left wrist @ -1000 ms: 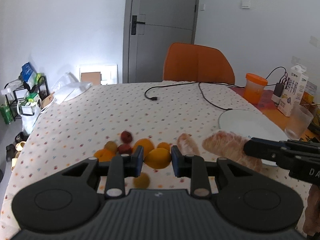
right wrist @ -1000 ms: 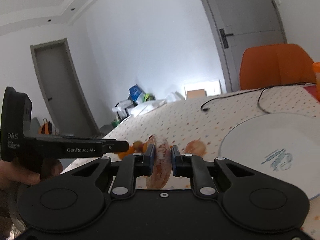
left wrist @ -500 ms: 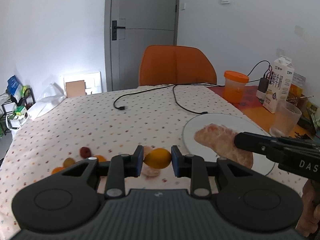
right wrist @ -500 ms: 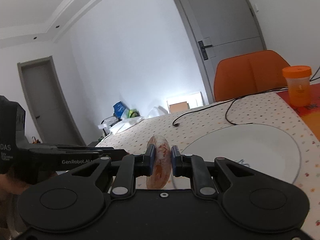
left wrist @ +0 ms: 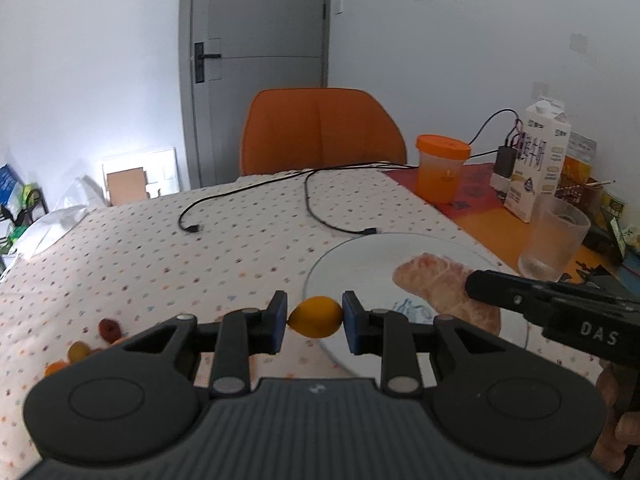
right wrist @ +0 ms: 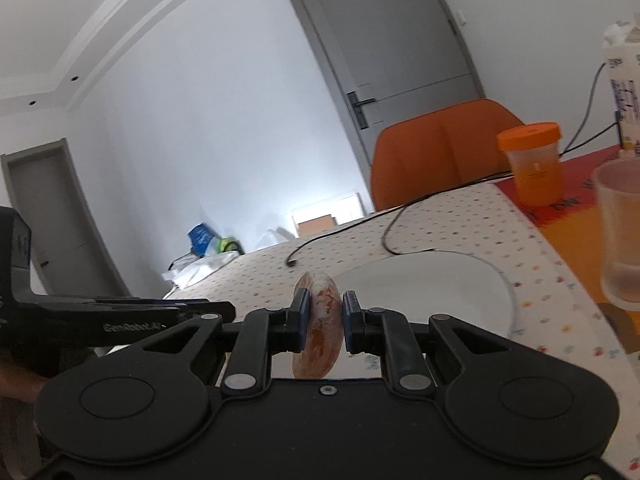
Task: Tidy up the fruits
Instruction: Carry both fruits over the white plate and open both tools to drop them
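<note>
Left gripper (left wrist: 315,317) has its fingers clamped on a small orange citrus (left wrist: 315,317), long axis running 9 to 3, at the white plate's (left wrist: 360,256) near rim. Right gripper (right wrist: 323,316) fingers pinch a peeled pomelo segment (right wrist: 320,332), long axis 12 to 6, above the plate.

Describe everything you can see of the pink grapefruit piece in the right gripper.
The peeled grapefruit segment is pale pink with orange-red flesh under whitish membrane, looking soft and moist. The right gripper is shut on it, pads pressing its flat sides, edge-on and upright. In the left wrist view it hangs over the white plate; whether it touches the plate is unclear.
</note>
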Tool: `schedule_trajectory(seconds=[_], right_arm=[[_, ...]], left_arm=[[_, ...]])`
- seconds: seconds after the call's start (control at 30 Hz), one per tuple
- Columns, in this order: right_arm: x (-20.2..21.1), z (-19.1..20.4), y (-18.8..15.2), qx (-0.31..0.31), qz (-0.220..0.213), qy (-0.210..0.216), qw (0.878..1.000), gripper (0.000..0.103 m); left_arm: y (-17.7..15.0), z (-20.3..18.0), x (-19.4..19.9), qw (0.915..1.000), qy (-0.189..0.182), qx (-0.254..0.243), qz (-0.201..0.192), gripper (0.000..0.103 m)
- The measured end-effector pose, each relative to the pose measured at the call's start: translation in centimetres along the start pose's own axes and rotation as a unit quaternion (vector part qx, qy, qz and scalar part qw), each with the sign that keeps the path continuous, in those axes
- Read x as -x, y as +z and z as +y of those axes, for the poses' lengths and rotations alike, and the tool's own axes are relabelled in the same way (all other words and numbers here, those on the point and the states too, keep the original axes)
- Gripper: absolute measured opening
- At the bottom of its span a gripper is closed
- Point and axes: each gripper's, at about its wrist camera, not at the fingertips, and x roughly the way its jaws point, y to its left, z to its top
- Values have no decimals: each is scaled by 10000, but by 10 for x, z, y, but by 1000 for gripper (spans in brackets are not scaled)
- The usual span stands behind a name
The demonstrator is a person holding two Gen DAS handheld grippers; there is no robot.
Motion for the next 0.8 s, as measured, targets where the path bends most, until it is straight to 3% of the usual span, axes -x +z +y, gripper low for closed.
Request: schedule_trajectory(seconds=[0.4, 0.47, 0.53, 0.63, 0.8], right_arm=[[-5, -27, 4, -129, 47, -273, 9995, 16], [-6, -29, 2, -133, 85, -298, 9994, 6], [-8, -31, 1, -135, 137, -300, 9994, 6], [-11, -31, -1, -137, 187, -341, 9991, 15], [-11, -28, -2, -128, 213, -302, 9992, 16]], left_arm=[[4, -20, -32, 9995, -252, -75, 185, 28], [2, -22, -37, 9993, -295, -75, 220, 28], [0, -22, -44, 9989, -348, -62, 313, 28], [0, -22, -48, 9989, -299, -19, 370, 29], [2, -16, -41, 9993, -191, 69, 311, 32]])
